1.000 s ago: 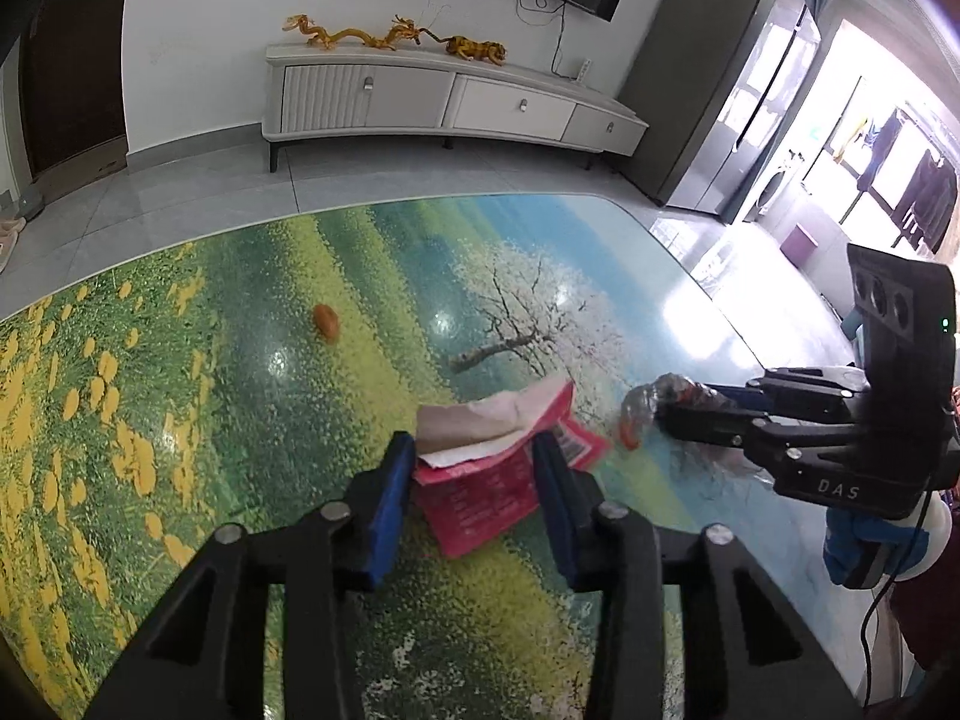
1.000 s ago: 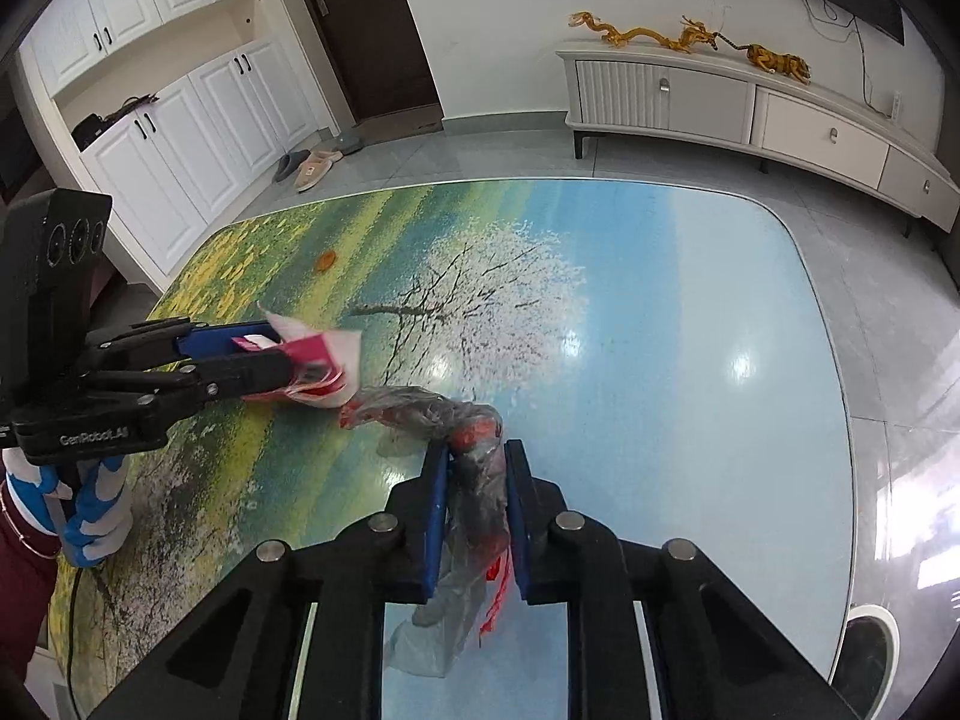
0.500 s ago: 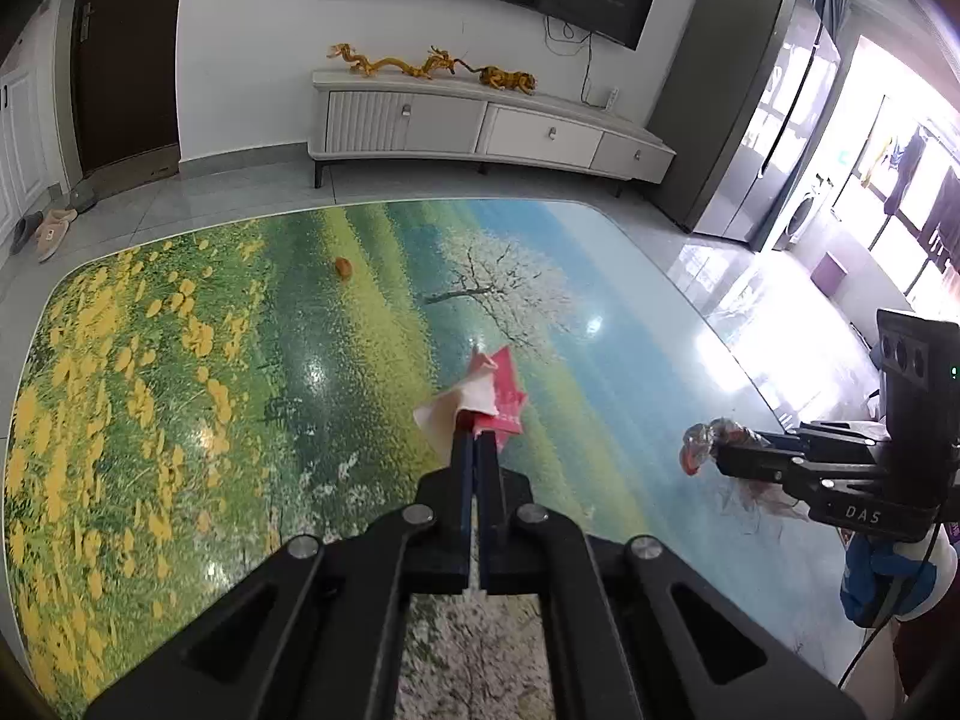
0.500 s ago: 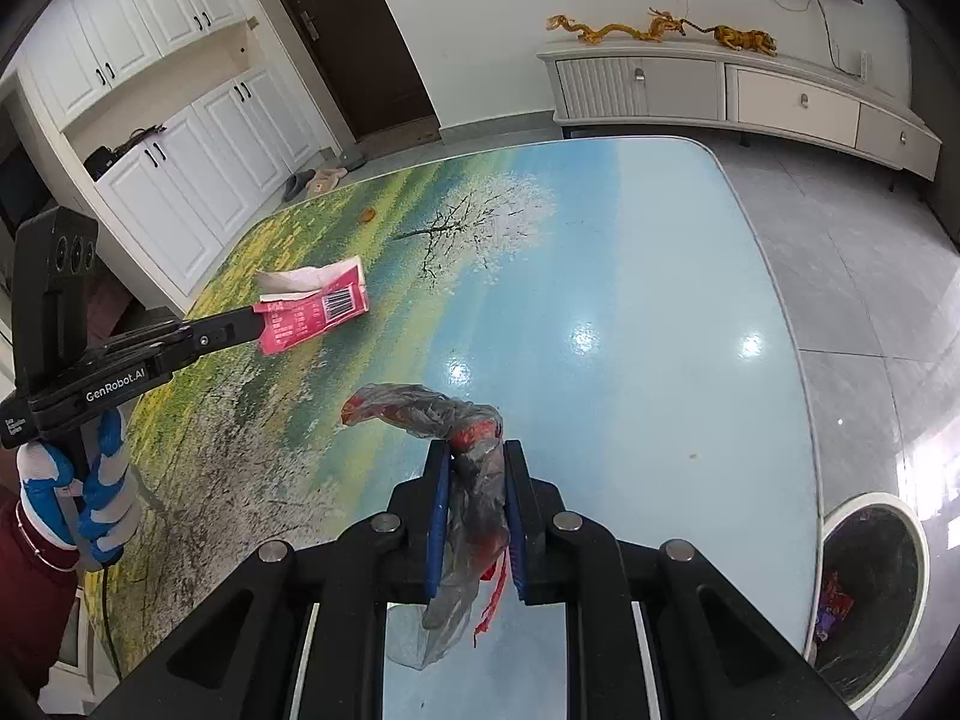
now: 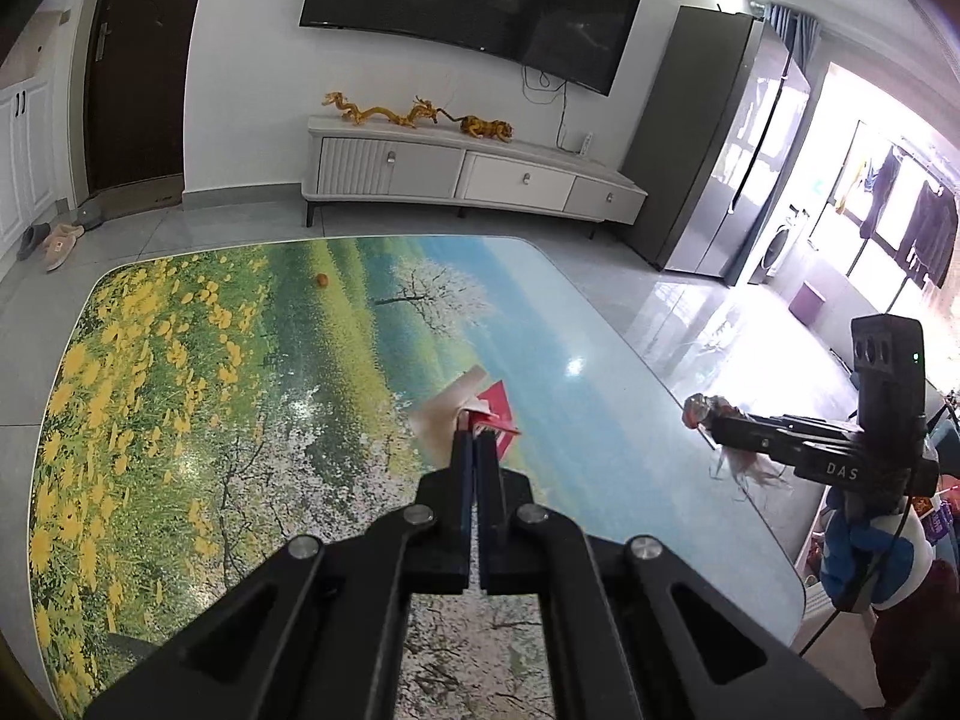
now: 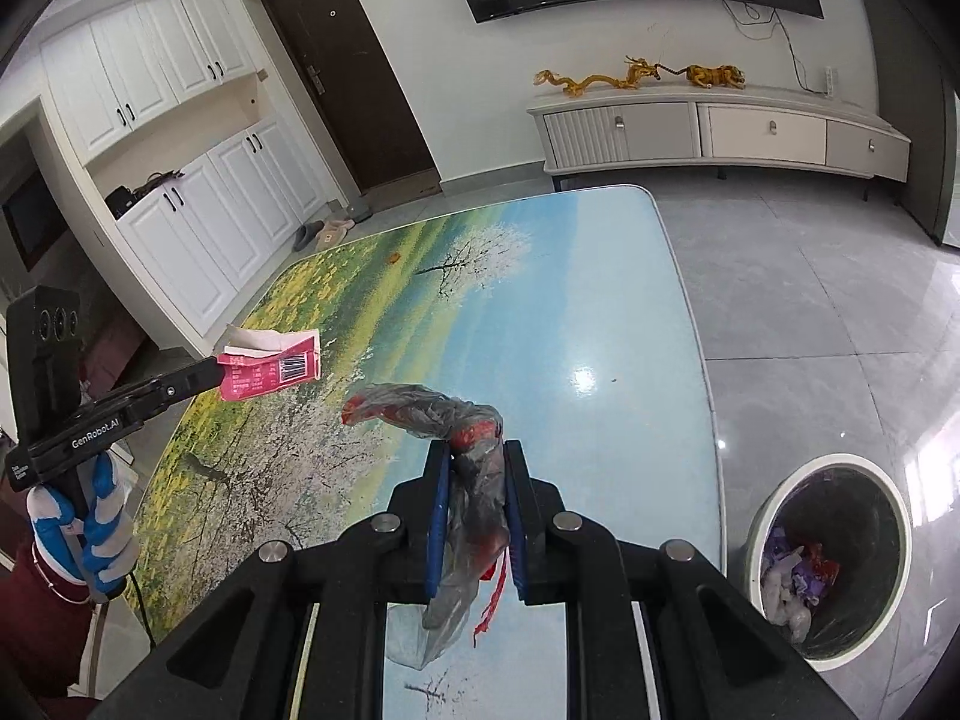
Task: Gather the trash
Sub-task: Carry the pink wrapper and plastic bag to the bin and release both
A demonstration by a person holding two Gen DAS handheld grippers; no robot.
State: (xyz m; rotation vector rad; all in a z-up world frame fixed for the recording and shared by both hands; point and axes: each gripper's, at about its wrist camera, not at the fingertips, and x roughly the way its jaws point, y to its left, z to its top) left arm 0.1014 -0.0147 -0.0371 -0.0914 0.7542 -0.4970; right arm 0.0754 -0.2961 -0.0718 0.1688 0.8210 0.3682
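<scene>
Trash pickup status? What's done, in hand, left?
Done: the bin on the floor already holds some wrappers. In hand: left tongs shut on a red packet, right tongs shut on a crumpled plastic bag, both held above the table, not yet at the bin. Left: an orange scrap at the table's far end.

Both wrist cams sit behind their fingers, angled down over the desk [image 5: 180,420], facing the far TV wall. Shared: desk, TV cabinet [image 6: 720,132] (each also catches the other gripper).
</scene>
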